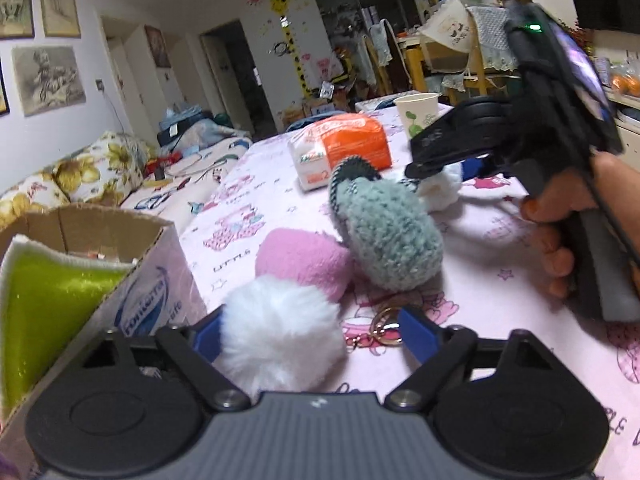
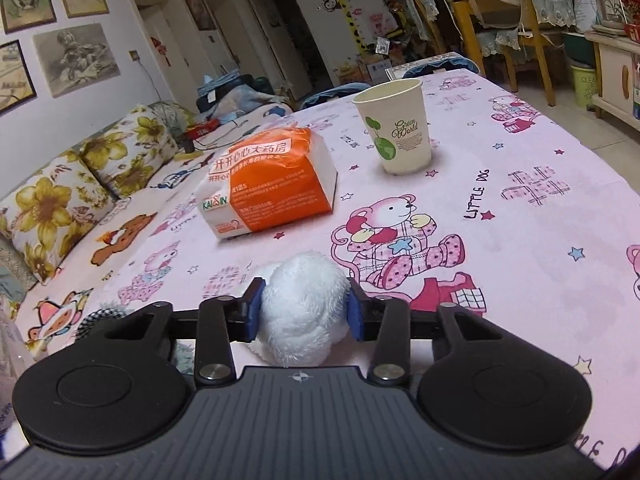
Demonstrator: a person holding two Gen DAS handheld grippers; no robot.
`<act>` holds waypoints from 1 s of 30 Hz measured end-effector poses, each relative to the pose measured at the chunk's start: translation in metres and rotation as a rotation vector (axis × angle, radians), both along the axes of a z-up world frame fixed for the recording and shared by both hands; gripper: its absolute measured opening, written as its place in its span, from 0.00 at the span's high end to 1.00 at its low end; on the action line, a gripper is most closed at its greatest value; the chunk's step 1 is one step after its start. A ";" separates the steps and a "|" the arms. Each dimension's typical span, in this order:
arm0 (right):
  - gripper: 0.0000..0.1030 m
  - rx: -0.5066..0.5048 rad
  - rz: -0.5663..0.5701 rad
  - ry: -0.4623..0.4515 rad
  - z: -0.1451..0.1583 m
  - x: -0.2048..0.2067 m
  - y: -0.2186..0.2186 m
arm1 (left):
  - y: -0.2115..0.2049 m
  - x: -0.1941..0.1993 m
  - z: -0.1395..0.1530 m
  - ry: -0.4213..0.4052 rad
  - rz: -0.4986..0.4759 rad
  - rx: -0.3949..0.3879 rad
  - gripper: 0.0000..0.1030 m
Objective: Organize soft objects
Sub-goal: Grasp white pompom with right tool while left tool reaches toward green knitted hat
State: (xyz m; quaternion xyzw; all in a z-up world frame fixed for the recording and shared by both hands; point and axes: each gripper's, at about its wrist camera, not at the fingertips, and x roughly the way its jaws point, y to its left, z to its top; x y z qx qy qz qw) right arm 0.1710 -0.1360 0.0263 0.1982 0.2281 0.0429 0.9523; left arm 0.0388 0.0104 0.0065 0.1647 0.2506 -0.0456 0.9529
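A white fluffy pompom with a gold keyring lies on the pink tablecloth between the jaws of my left gripper. The left pad touches the fur; the right pad stands apart from it, so this gripper is open. Just beyond lie a pink plush piece and a grey-green knitted slipper. My right gripper is shut on a small white plush toy, with both blue pads pressing into its sides. The left wrist view shows that gripper at the upper right, held by a hand.
An open cardboard box stands at the left table edge, with a green, white-edged cloth inside. An orange-and-white tissue pack and a paper cup stand farther back on the table. A floral sofa runs along the left.
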 end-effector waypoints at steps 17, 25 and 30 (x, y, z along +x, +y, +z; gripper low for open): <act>0.62 -0.040 0.222 -0.025 0.000 -0.059 0.032 | -0.017 -0.033 0.009 0.024 -0.206 -0.138 0.34; 0.63 -0.050 0.259 0.011 -0.003 -0.098 0.038 | -0.011 -0.047 0.000 0.140 -0.278 -0.225 0.47; 0.64 -0.022 0.231 0.034 -0.002 -0.115 0.029 | 0.010 -0.065 0.012 0.074 -0.260 -0.264 0.47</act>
